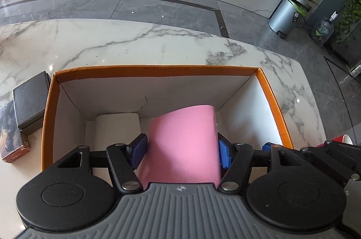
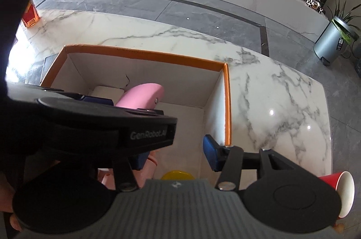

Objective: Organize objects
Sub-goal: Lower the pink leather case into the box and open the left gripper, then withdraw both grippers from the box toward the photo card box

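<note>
My left gripper (image 1: 181,151) is shut on a curved pink object (image 1: 182,139), its blue pads pressed on both sides, low inside an open box with an orange rim (image 1: 158,69). A white item (image 1: 117,126) lies on the box floor to the left of the pink object. In the right wrist view the pink object (image 2: 142,97) sticks up behind the black body of my left gripper (image 2: 101,126). My right gripper (image 2: 176,157) stands open over the box's right end, one pad (image 2: 211,154) near the orange wall (image 2: 227,103). A yellow thing (image 2: 177,174) shows below its fingers.
The box sits on a white marble table (image 1: 135,40). A black case (image 1: 30,103) and a brown carton (image 1: 15,146) lie left of the box. A red paper cup (image 2: 338,189) lies on its side to the right. A red-orange pack (image 2: 30,15) stands far left. Beyond are grey floor and a metal bin (image 1: 286,13).
</note>
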The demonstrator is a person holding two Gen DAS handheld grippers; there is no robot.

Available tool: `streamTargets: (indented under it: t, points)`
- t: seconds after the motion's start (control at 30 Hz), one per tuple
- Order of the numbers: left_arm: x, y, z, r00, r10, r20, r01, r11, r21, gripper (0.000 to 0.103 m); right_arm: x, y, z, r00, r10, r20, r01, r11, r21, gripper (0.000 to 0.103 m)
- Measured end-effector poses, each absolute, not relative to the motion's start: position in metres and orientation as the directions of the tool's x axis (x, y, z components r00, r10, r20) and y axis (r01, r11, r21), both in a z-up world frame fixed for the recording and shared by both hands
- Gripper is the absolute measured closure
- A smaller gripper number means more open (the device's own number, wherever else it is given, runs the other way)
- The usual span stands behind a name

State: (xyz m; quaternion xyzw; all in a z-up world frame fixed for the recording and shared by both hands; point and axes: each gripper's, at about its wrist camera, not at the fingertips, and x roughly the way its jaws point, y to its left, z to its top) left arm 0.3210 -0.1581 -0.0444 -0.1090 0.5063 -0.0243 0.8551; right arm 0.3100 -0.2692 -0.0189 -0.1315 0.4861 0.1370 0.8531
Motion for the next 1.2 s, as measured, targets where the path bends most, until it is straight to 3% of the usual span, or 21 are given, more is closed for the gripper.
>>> streamTargets:
  t: [0.23, 0.4, 0.77, 0.87, 1.2]
  points:
    - [0.317, -0.165, -0.047, 0.504, -0.107, -0.857, -0.025, 0.990, -0.139, 0.025, 0.312, -0.268, -0.028, 0.466, 0.097, -0.879, -0.364, 0.927, -0.091, 0.049]
    - [0.312, -0.160, -0.046, 0.529, -0.157, -0.834, -0.012, 0.981, -0.192, 0.000, 0.308, -0.266, -0.028, 0.466, 0.087, -0.880, -0.365, 0.926, -0.102, 0.045]
    - [0.302, -0.163, -0.033, 0.555, -0.123, -0.822, 0.014, 0.990, -0.138, 0.000, 0.300, -0.266, -0.025, 0.469, 0.103, -0.877, -0.365, 0.927, -0.087, 0.038]
    - [0.300, -0.163, -0.029, 0.540, -0.114, -0.834, 0.035, 0.993, -0.113, 0.015, 0.296, -0.265, -0.022, 0.474, 0.100, -0.875, -0.364, 0.927, -0.091, 0.037]
    - [0.260, -0.137, 0.008, 0.611, -0.121, -0.782, 0.092, 0.992, -0.081, 0.017, 0.264, -0.251, 0.006, 0.516, 0.154, -0.843, -0.358, 0.933, -0.048, 0.035]
